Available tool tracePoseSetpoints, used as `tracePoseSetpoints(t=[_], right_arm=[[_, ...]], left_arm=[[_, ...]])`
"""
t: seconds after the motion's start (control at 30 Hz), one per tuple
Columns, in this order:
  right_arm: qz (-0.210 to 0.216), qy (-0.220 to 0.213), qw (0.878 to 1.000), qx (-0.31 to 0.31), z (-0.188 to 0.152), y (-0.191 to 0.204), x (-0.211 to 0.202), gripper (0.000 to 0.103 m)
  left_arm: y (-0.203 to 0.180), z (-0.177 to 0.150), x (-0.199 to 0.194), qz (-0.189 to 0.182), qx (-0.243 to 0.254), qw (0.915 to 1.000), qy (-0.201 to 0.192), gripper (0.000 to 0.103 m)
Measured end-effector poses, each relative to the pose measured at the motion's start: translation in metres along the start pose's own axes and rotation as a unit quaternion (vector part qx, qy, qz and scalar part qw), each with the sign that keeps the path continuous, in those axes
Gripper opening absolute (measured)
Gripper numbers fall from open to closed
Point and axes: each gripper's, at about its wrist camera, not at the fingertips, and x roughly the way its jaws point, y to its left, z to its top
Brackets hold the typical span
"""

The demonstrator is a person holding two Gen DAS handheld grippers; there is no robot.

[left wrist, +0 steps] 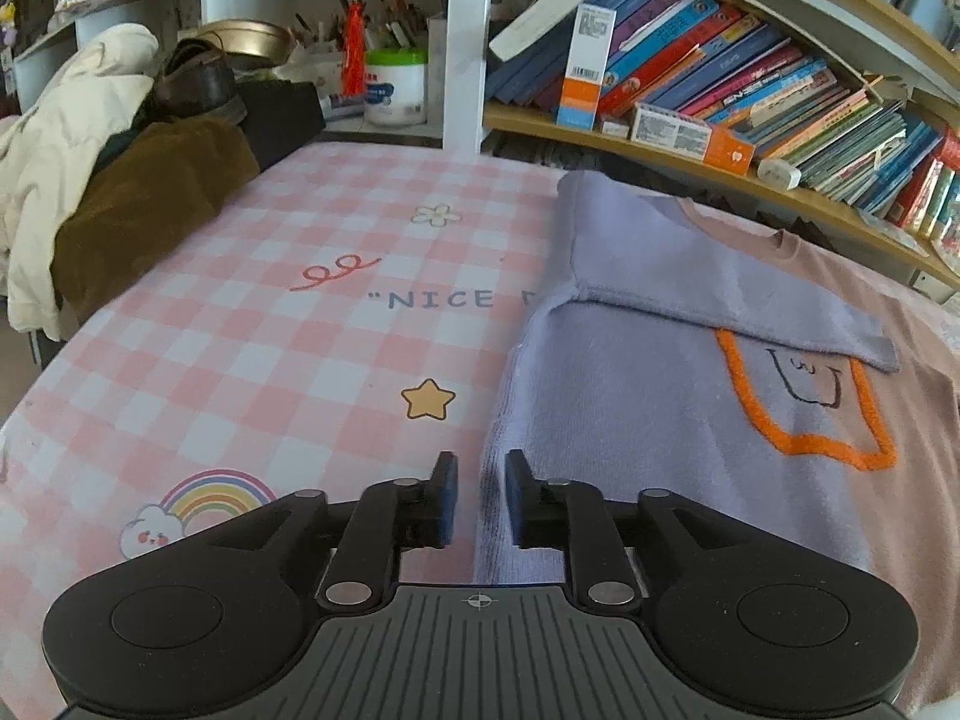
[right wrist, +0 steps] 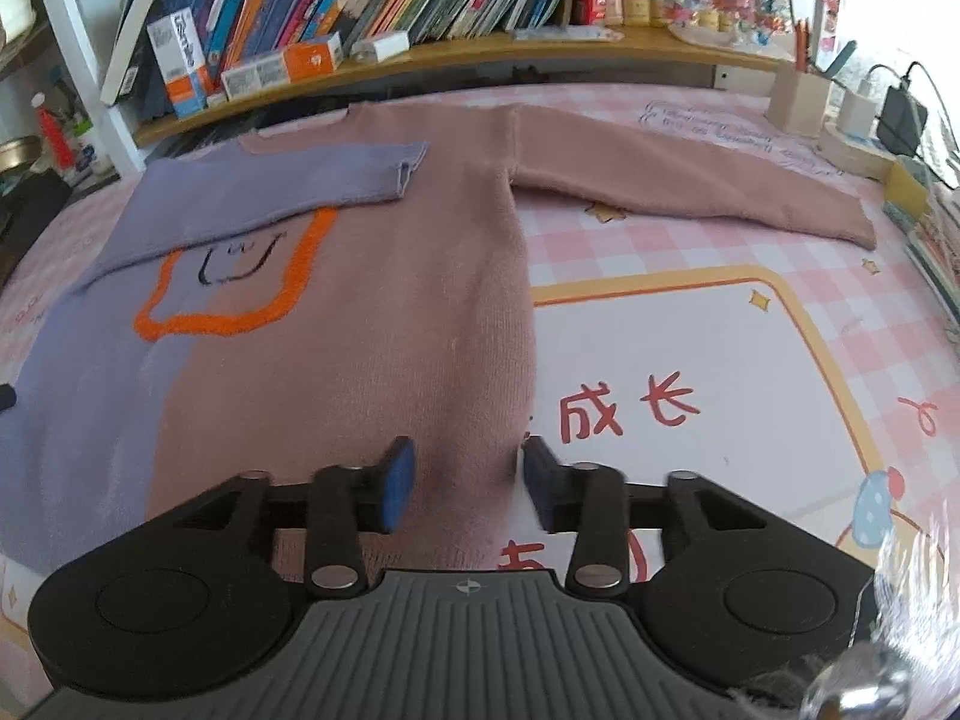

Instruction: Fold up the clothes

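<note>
Sweater (right wrist: 360, 324), half lavender and half dusty pink, lies flat on the checked tablecloth (left wrist: 252, 324) toward the shelf-side edge. Lavender sleeve (right wrist: 270, 186) is folded across the chest; pink sleeve (right wrist: 690, 186) is spread out. Left gripper (left wrist: 481, 495) is open over the lavender side edge, holding nothing. Right gripper (right wrist: 468, 483) is open over the pink side edge, holding nothing.

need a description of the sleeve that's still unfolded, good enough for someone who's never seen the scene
On the pink checked tablecloth below the bookshelf lies a two-colour sweater, half lilac, half dusty pink. The unfolded sleeve is the pink one, stretched flat sideways off the body onto the cloth. The lilac sleeve, by contrast, is folded across the chest above the orange outline.
</note>
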Motion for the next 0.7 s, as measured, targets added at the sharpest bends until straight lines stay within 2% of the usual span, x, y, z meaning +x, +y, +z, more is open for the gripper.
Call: tracePoseSetpoints(t=[0.07, 0.13, 0.3, 0.33, 0.7], right_arm=[[-0.005, -0.009, 1.000, 0.001, -0.001, 0.003, -0.006, 0.056], [-0.012, -0.018, 1.000, 0.000, -0.003, 0.007, -0.013, 0.066], [-0.034, -0.039, 0.999, 0.003, -0.010, 0.015, -0.029, 0.078], [-0.037, -0.042, 0.998, 0.005, -0.012, 0.016, -0.032, 0.079], [-0.073, -0.053, 0.996, 0.028, -0.040, 0.039, -0.059, 0.084]], left_arm=[[0.000, -0.001, -0.006, 0.001, 0.002, 1.0000, -0.005, 0.035], [0.000, -0.002, -0.012, 0.003, 0.004, 0.9999, -0.010, 0.049], [0.000, -0.008, -0.028, -0.002, 0.017, 0.9997, -0.017, 0.065], [0.000, -0.010, -0.030, -0.005, 0.020, 0.9996, -0.019, 0.070], [0.009, -0.030, -0.054, -0.035, 0.064, 0.9972, -0.015, 0.083]])
